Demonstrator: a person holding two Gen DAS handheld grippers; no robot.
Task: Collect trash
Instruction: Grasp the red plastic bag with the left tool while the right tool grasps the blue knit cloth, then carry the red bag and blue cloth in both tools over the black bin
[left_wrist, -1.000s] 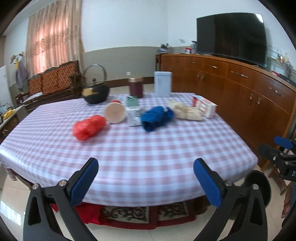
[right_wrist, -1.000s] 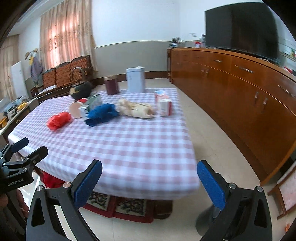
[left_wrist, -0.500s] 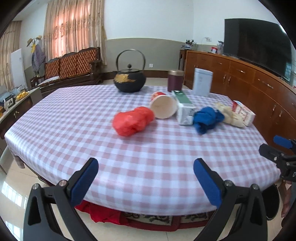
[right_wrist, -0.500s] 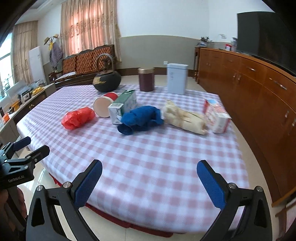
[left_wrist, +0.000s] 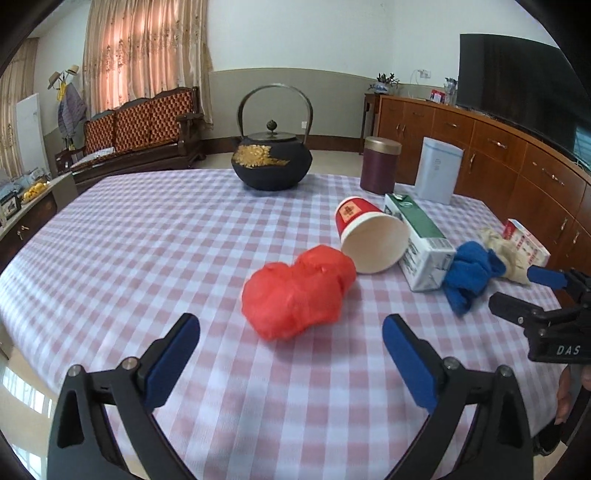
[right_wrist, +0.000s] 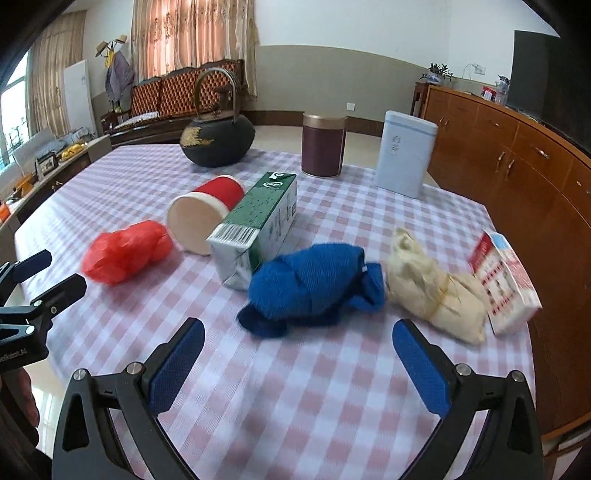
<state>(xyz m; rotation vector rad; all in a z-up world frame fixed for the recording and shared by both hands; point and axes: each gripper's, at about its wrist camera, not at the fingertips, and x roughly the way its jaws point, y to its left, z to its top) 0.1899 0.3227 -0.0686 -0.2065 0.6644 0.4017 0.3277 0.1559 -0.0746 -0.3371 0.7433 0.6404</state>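
Fingers of the left gripper (left_wrist: 290, 332) are closing, empty, before the red bag (left_wrist: 297, 293); the right gripper (right_wrist: 297, 341) is held wide, empty, near the blue cloth (right_wrist: 310, 286).

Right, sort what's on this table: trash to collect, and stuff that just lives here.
Trash to collect:
red plastic bag
paper cup, on its side
green carton, on its side
blue wad
cream wad
red-and-white box

Just lying about:
black kettle
maroon canister
pale blue tin
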